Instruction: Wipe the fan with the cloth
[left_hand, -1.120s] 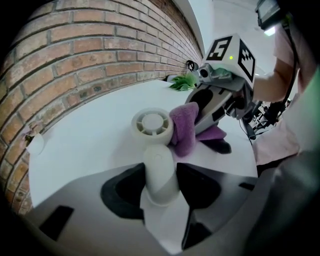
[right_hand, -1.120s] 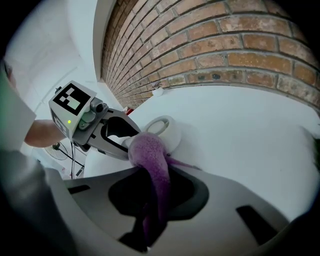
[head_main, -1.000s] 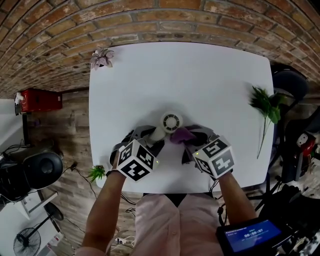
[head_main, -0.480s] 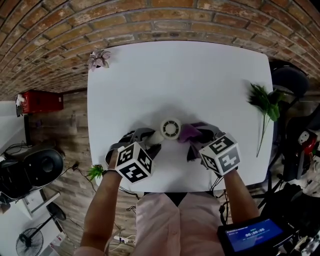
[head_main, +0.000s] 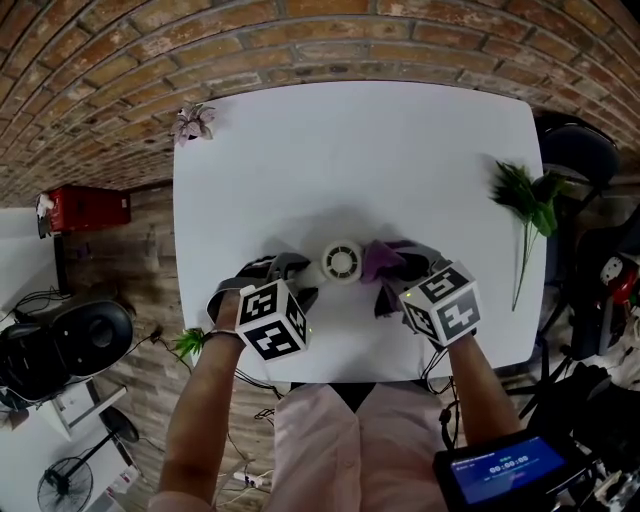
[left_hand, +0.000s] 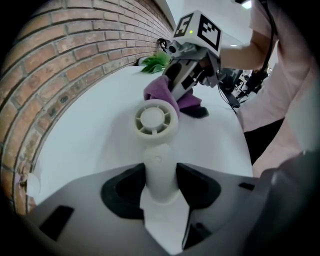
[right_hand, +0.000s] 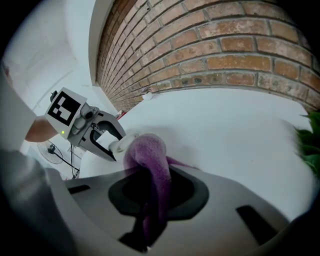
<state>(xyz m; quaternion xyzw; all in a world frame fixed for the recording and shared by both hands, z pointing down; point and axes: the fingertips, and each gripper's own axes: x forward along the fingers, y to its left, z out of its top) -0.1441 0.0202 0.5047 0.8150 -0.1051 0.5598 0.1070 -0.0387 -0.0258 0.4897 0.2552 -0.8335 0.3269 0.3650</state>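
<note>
Mid-wipe, the left gripper (left_hand: 160, 180) clamped the handheld fan (left_hand: 156, 119) by its handle, the right gripper (right_hand: 150, 200) pinched the purple cloth (right_hand: 149, 152) against its head; the grille looked due next.

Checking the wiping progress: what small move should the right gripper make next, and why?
Probably slide the cloth across the front of the fan. The left gripper clamps the handle in its jaws; the right gripper pinches the cloth, which seems to touch only the far rim, leaving the front bare.
</note>
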